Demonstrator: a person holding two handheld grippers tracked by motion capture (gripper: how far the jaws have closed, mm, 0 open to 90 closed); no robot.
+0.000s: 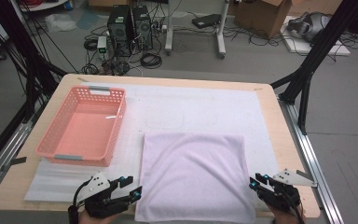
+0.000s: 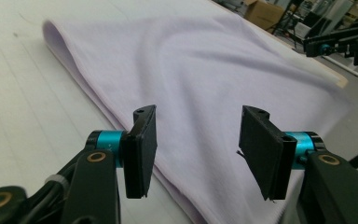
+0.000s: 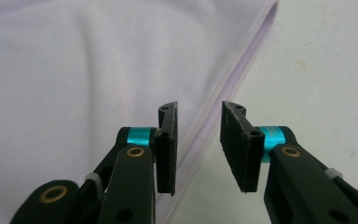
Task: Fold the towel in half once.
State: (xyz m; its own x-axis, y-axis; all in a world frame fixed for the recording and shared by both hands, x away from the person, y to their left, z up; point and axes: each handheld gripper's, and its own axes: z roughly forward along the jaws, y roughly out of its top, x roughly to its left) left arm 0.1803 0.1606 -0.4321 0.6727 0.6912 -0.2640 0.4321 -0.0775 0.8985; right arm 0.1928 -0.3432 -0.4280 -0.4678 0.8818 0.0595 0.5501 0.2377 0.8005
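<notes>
A pale lilac towel lay folded on the white mat at the near middle of the tabletop, its doubled edge showing along the side in the right gripper view. The left gripper hovered at the towel's near left corner with its jaws well apart and nothing between the pads; the cloth lay below them, untouched. The right gripper sat at the near right corner, jaws parted more narrowly, straddling the towel's edge without pinching it. A pink plastic basket stood empty at the left of the mat, just beside the towel. Judging by the layout, at least one fold was done and the cloth released; what remained was probably another fold or two, then lifting the bundle into the basket.
</notes>
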